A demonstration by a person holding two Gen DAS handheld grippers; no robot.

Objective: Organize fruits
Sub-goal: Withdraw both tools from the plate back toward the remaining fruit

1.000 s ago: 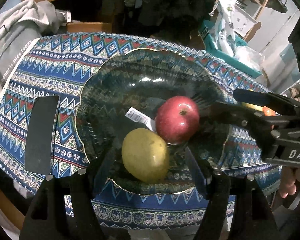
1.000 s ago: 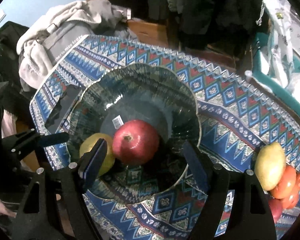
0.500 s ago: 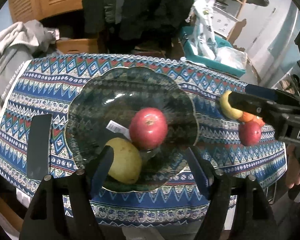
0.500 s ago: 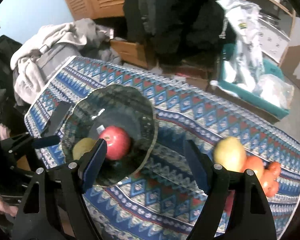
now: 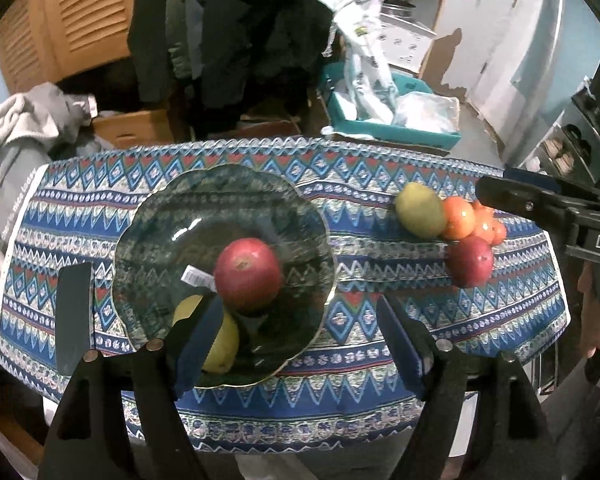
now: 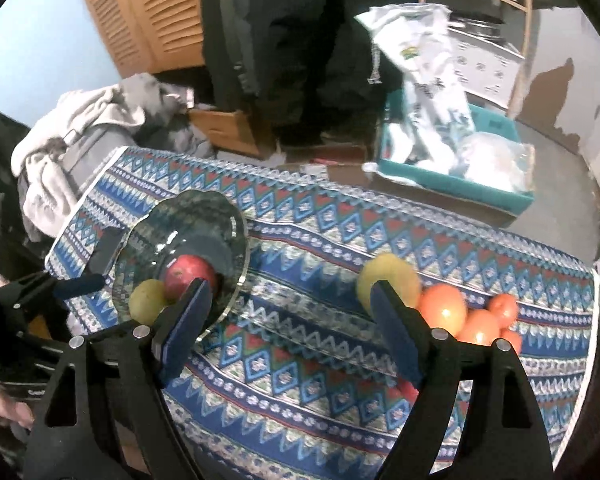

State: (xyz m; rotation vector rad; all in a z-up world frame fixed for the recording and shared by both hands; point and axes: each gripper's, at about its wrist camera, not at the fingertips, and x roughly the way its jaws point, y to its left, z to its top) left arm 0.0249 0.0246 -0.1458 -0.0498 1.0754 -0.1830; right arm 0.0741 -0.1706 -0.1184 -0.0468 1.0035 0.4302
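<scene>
Now both grippers (image 5: 300,334) (image 6: 288,320) gape empty; red apple (image 5: 247,273), seemingly unblemished, sits in glass bowl (image 5: 172,216).

Right claw (image 6: 288,320) spread empty above patterned cloth (image 6: 300,240), glass plate (image 6: 228,216) left, fruit pile (image 6: 444,304) right.

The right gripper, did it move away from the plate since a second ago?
Yes. The right gripper has swung right, away from the glass plate and toward the loose fruit pile on the tablecloth, its fingers open and empty.
</scene>
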